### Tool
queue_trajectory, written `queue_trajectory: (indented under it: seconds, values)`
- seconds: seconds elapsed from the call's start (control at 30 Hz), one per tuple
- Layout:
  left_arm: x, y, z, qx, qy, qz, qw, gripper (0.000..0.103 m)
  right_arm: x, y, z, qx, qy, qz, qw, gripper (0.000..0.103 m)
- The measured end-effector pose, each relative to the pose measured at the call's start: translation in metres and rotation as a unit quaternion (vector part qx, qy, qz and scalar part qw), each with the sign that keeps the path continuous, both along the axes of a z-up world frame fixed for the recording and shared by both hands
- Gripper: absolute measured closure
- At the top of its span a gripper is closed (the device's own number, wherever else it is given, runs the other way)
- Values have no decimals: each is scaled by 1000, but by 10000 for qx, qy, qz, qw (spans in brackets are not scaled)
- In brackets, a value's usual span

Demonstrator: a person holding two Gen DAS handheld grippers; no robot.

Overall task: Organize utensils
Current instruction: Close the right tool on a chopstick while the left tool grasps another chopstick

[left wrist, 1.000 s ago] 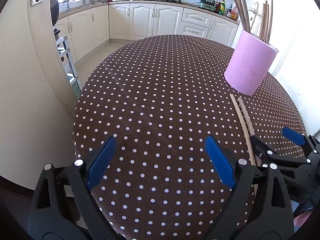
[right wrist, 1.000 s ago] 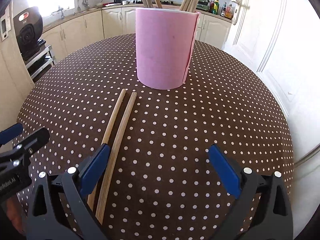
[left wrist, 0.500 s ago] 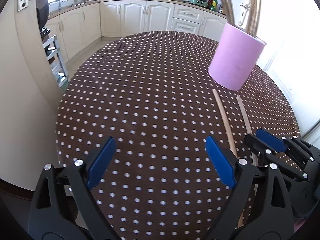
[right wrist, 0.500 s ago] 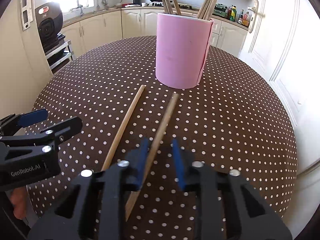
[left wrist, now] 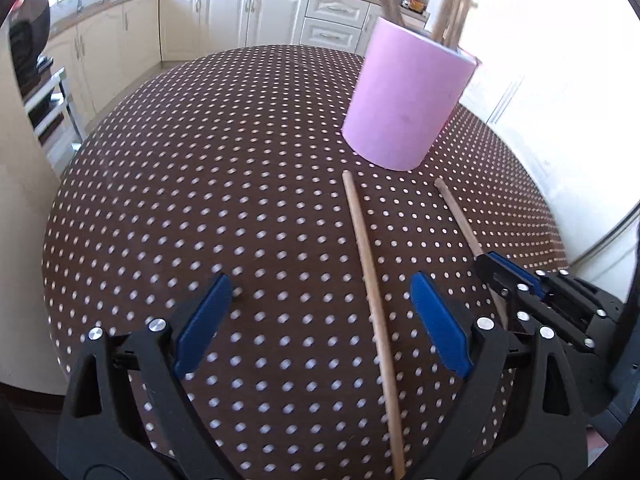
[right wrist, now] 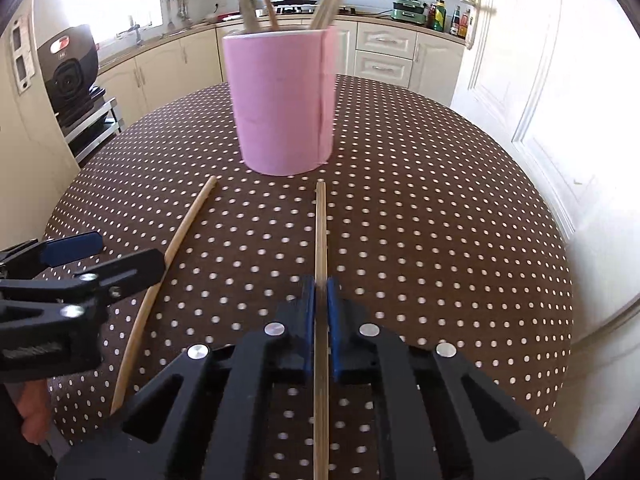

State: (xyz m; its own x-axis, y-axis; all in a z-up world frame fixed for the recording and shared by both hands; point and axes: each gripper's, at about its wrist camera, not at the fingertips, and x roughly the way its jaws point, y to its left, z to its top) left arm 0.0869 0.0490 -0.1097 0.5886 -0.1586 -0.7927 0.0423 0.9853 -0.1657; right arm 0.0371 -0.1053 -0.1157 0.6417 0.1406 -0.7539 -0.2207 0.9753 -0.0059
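Right gripper (right wrist: pixel 319 300): jaws pressed together on one wooden chopstick (right wrist: pixel 320 232), gripped partway along its length; the shaft is seen running straight ahead of the pads, its far tip just short of the pink holder (right wrist: pixel 282 108). Whether the stick is lifted clear of the polka-dot tablecloth (right wrist: pixel 420 220) cannot be told.

Left gripper (left wrist: pixel 320 320): jaws spread wide, nothing clamped. A second chopstick (left wrist: pixel 370 276) is seen lying flat on the cloth between the blue pads, nearer the right-hand one, with neither pad pressing on it.

Pink holder: stood upright ahead of both grippers, already stocked with several sticks leaning against its rim.

Handling, judged: each chopstick is taken to be light, stiff and slender, smooth enough to pivot or slip in a narrow pinch. A hold near mid-length or slightly toward the thicker end is advised, so that the free end does not droop while being tipped into the holder. The holder looks light and could be nudged over by a careless insertion.
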Motion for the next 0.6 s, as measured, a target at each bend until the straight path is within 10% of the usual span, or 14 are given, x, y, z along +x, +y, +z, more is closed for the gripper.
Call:
queue_trajectory:
  seconds: [0.4,0.6]
  values:
    - [27,-49,-6,888,356,86,9954,26,15,-10,1,-25,34,9,10000,93]
    - [39,-41,3,688,373,41,9969,70,25,-15,0,136,120,28,9998,87]
